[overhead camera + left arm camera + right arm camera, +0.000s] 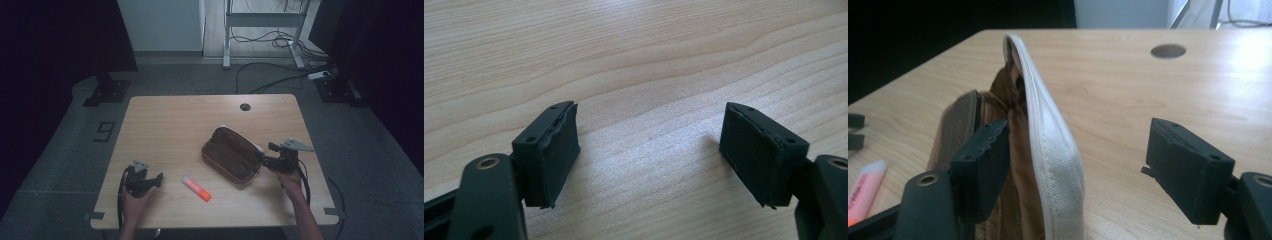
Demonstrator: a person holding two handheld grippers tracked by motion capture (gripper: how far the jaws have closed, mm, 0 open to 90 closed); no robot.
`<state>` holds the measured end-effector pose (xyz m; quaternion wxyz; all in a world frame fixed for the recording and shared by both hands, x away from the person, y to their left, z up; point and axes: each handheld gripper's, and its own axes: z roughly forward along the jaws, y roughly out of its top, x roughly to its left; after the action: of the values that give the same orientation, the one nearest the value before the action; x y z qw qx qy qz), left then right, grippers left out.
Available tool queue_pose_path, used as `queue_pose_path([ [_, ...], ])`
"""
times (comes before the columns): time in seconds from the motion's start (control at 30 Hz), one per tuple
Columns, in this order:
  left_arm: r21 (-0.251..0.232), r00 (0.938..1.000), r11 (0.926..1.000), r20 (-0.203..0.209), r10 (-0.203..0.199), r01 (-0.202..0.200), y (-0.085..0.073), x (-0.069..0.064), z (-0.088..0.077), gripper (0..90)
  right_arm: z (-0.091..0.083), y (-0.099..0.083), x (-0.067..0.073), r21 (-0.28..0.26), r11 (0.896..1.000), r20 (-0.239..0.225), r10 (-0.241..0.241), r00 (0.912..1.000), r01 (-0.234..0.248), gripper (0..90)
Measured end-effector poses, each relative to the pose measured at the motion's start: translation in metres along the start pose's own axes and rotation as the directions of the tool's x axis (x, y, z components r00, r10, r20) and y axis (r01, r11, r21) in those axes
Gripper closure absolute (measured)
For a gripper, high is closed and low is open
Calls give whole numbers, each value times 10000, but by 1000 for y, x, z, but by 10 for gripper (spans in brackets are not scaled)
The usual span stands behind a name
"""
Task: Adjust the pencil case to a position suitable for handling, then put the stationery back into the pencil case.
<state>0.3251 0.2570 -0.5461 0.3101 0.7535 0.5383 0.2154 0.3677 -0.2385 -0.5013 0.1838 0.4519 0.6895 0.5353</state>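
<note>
Overhead, the high view shows a wooden table [165,120] with an open brown pencil case [232,156] lying slantwise right of the middle, its white outer flap turned toward the right gripper [274,155]. That gripper sits just beside the case's near right end, held by the person's right hand [289,181]. An orange and white glue stick [196,188] lies on the bare wood between the two hands, nearer the front edge and apart from the case. The left gripper [156,179] rests low at the front left of the table in the left hand [136,199], well apart from the case. Next, in the left gripper view, the left gripper [649,145] has its two black jaws spread wide over plain wood grain, with nothing between them. Last, in the right gripper view, the right gripper [1078,160] stands with jaws parted; the white-edged flap of the pencil case [1048,145] rises between them, near the left pad, while the right pad stands clear of it over the table. The pads do not press on the flap. The glue stick [865,192] shows at the lower left edge.
</note>
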Motion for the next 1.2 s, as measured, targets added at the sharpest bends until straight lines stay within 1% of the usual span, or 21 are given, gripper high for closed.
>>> queue_pose_path([
  [0.1,1,10000,10000,0,10,-10,0,0,0,235,-8,5,4,-115,9998,52,-136,9999,137,246],
  [0.13,1,10000,10000,-1,4,-4,0,0,0,235,-13,9,8,-379,9987,64,-340,9994,342,263],
  [0.17,1,10000,10000,-1,4,-4,0,0,0,235,-13,9,8,-379,9987,64,-340,9994,342,263],
  [0.2,-1,10000,10000,-2,3,-3,0,0,0,235,-19,13,14,-577,9971,-68,-509,9987,504,265],
  [0.23,-1,10000,10000,-2,3,-3,0,0,0,235,-19,13,14,-577,9971,-68,-509,9987,504,265],
  [0.3,-2,10000,10000,-2,4,-4,0,0,0,235,-24,18,21,-752,9951,-223,-663,9975,645,271],
  [0.33,-2,10000,10000,-1,2,-2,0,0,0,235,-25,20,26,-782,9946,-363,-711,9968,681,274],
  [0.37,-2,10000,10000,-1,2,-2,0,0,0,235,-25,20,26,-782,9946,-363,-711,9968,681,274],
  [0.4,-2,10000,10000,-2,2,-2,0,0,0,235,-27,23,33,-825,9927,-375,-912,9951,879,280],
  [0.5,-4,10000,10000,-5,-5,5,0,0,0,235,-28,25,39,-853,9918,-419,-995,9942,956,284],
  [0.53,-2,10000,10000,-5,-3,3,0,0,0,235,-29,27,46,-949,9901,-556,-1090,9925,1035,289],
  [0.57,-2,10000,10000,-5,-3,3,0,0,0,235,-29,27,46,-949,9901,-556,-1090,9925,1035,289],
  [0.6,-3,10000,10000,-4,-7,7,0,0,0,235,-29,28,54,-943,9892,-736,-1196,9901,1125,294],
  [0.63,-3,10000,10000,-4,-7,7,0,0,0,235,-29,28,54,-943,9892,-736,-1196,9901,1125,294],
  [0.7,-4,10000,10000,-4,-6,6,0,0,0,235,-28,29,61,-906,9893,-916,-1225,9882,1142,299],
  [0.73,-4,10000,10000,-6,-4,4,0,0,0,235,-25,28,69,-820,9895,-1149,-1279,9851,1189,307],
  [0.8,-3,10000,10000,-4,-4,4,0,0,0,235,-20,26,77,-697,9894,-1407,-1358,9807,1271,310],
  [0.83,-3,10000,10000,-4,-4,4,0,0,0,235,-20,26,77,-697,9894,-1407,-1358,9807,1271,310],
  [1.0,-7,10000,10000,-9,-8,8,0,0,0,235,-3,16,97,-96,9883,-1901,-1511,9701,1521,315],
  [1.1,-4,10000,10000,-10,-5,5,0,0,0,235,3,12,105,132,9878,-2046,-1490,9674,1549,316],
  [1.2,-7,10000,10000,-11,-7,7,0,0,0,235,6,10,108,230,9882,-2109,-1435,9669,1516,316],
])
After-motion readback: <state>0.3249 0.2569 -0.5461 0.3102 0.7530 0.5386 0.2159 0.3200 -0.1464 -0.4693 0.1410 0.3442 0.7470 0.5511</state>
